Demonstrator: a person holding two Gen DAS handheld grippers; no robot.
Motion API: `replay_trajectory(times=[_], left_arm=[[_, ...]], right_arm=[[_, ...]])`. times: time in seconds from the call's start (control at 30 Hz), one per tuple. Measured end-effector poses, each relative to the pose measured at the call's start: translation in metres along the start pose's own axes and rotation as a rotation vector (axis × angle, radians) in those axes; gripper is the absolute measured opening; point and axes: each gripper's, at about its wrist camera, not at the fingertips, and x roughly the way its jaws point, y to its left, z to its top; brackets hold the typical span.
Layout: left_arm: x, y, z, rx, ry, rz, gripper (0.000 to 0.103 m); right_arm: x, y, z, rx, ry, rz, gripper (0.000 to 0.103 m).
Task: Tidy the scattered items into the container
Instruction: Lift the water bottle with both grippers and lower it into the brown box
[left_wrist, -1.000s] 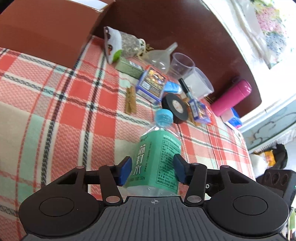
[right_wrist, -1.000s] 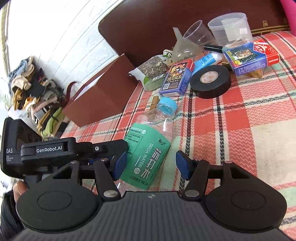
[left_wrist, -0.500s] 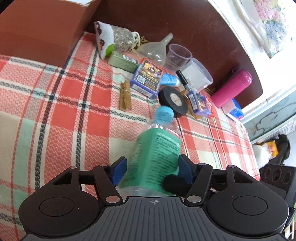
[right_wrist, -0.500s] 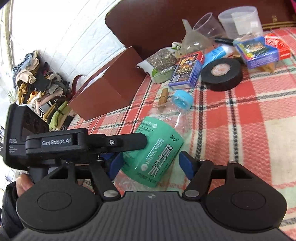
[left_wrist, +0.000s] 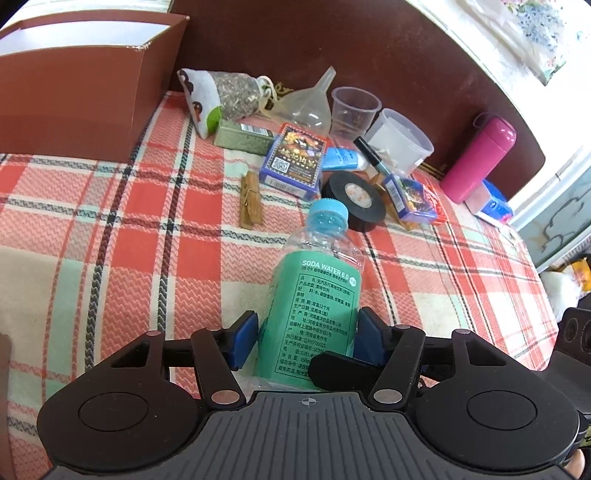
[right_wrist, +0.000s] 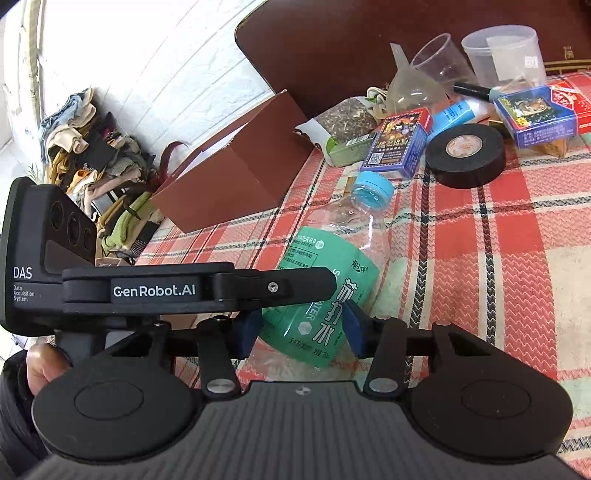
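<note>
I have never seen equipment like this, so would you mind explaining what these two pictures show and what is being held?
A person holds two handheld grippers, each with a fisheye camera looking along its fingers. One picture comes from the left gripper, the other from the right gripper. Both close on a green-labelled soda water bottle from either side; the right view also shows the left device's arm across the frame. On the checked cloth lie black tape, card boxes, a clothespin, cups, a funnel and a pink flask. The brown box is the likely container.

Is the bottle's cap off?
No, the blue cap sits on the neck of the bottle.
</note>
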Motion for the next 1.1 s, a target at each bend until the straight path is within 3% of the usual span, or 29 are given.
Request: replay_trajectory(times=[0.1, 0.17, 0.33, 0.47, 0.57, 0.63, 0.73, 0.93, 1.1], left_arm=[[0.001, 0.004, 0.000, -0.010, 0.008, -0.006, 0.062], [0.002, 0.006, 0.001, -0.016, 0.014, -0.011, 0.063], [0.008, 0.017, 0.006, -0.036, 0.027, -0.019, 0.080], [0.014, 0.034, 0.007, -0.093, 0.033, -0.051, 0.077], [0.015, 0.042, 0.006, -0.126, 0.041, -0.079, 0.060], [0.015, 0.044, 0.005, -0.138, 0.046, -0.091, 0.059], [0.007, 0.039, 0.001, -0.145, 0.034, -0.098, 0.058], [-0.046, 0.011, 0.014, -0.097, -0.078, -0.073, 0.059], [-0.099, -0.007, 0.035, -0.056, -0.202, -0.050, 0.059]], right_arm=[[0.000, 0.001, -0.001, 0.008, 0.006, -0.005, 0.055], [0.003, -0.001, 0.000, 0.028, 0.016, -0.011, 0.063], [0.015, -0.001, 0.003, 0.042, 0.028, -0.017, 0.072], [0.028, 0.000, 0.005, 0.043, 0.043, -0.007, 0.079], [0.037, -0.003, 0.004, 0.081, 0.054, 0.035, 0.079], [0.038, 0.000, 0.003, 0.076, 0.060, 0.052, 0.072], [0.032, 0.009, 0.002, 0.026, 0.060, 0.055, 0.070], [-0.001, 0.040, 0.013, -0.085, 0.011, 0.073, 0.069], [-0.025, 0.087, 0.048, -0.244, -0.057, 0.125, 0.069]])
